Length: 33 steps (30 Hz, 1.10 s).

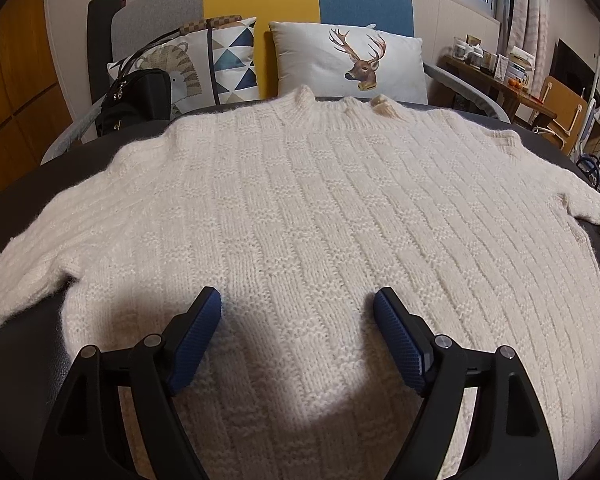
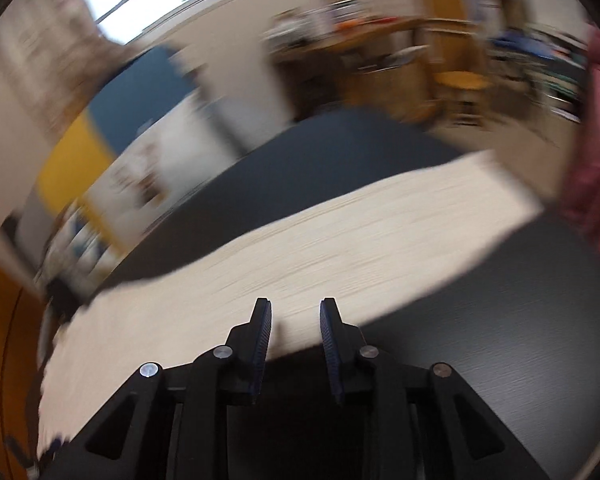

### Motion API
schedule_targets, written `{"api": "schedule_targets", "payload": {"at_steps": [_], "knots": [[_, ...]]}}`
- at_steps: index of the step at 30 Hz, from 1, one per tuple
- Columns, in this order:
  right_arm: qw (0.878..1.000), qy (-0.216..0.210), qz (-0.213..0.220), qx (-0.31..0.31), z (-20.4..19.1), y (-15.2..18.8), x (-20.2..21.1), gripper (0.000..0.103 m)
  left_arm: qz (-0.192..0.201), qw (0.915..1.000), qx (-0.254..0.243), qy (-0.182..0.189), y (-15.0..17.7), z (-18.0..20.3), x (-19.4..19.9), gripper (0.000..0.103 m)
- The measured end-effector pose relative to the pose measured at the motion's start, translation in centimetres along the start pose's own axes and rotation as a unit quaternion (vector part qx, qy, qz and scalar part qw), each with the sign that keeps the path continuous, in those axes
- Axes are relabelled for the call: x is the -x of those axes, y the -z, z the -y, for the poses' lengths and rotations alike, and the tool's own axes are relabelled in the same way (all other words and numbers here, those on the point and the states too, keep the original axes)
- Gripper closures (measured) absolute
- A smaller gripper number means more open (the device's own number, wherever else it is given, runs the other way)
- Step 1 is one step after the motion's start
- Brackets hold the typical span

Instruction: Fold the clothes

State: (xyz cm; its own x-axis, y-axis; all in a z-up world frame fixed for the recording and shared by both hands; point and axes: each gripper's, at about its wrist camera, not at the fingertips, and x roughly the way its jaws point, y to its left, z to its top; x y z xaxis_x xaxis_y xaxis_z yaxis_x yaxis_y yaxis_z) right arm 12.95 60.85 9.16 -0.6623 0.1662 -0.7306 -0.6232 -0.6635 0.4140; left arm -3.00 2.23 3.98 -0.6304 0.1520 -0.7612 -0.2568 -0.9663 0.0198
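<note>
Tool (image 1: 298, 308) over sweater (image 1: 320, 208), collar far-side

right wrist view motion-blurred, sweater (image 1: 320, 208) sleeves cropped

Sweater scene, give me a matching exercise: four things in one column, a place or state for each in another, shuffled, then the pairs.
Things:
1. sweater
2. deer cushion
3. black handbag
4. left hand-held gripper

Places or states:
A. far left, beside the patterned cushions
B. open above the knit, holding nothing
C. spread flat on the dark table
D. propped behind the sweater's collar

Pairs: 1-C, 2-D, 3-A, 4-B
</note>
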Motion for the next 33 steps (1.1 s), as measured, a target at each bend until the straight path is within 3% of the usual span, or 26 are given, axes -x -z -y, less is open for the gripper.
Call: {"api": "schedule_targets", "payload": {"at_steps": [4,8,17,24,26,28,33], "knots": [[0.995,0.026,0.025,-0.089,6.8,-2.3,2.2,0.077,0.0,1.0,-0.001,-0.001,0.0,0.0,0.0,0.021],[0.984,0.053,0.031,-0.169,11.2,-3.3,2.5,0.077,0.0,1.0,-0.002,-0.003,0.0,0.1,0.0,0.021],[0.966,0.012,0.027,-0.256,13.9,-3.9,0.2,0.076,0.002,1.0,-0.003,-0.004,0.0,0.2,-0.1,0.021],[0.965,0.012,0.044,-0.259,13.4,-4.7,-1.4,0.078,0.004,1.0,-0.003,-0.005,0.0,0.2,-0.1,0.021],[0.972,0.055,0.034,-0.224,12.6,-5.2,-1.8,0.092,0.004,1.0,-0.003,-0.005,0.0,0.2,-0.1,0.021],[0.976,0.067,0.028,-0.206,12.2,-5.5,-1.9,0.095,0.005,1.0,-0.003,-0.005,0.0,0.2,-0.1,0.021],[0.974,0.015,0.04,-0.223,11.5,-5.3,-1.2,0.097,0.006,1.0,-0.002,-0.004,0.0,0.2,-0.1,0.02]]}}
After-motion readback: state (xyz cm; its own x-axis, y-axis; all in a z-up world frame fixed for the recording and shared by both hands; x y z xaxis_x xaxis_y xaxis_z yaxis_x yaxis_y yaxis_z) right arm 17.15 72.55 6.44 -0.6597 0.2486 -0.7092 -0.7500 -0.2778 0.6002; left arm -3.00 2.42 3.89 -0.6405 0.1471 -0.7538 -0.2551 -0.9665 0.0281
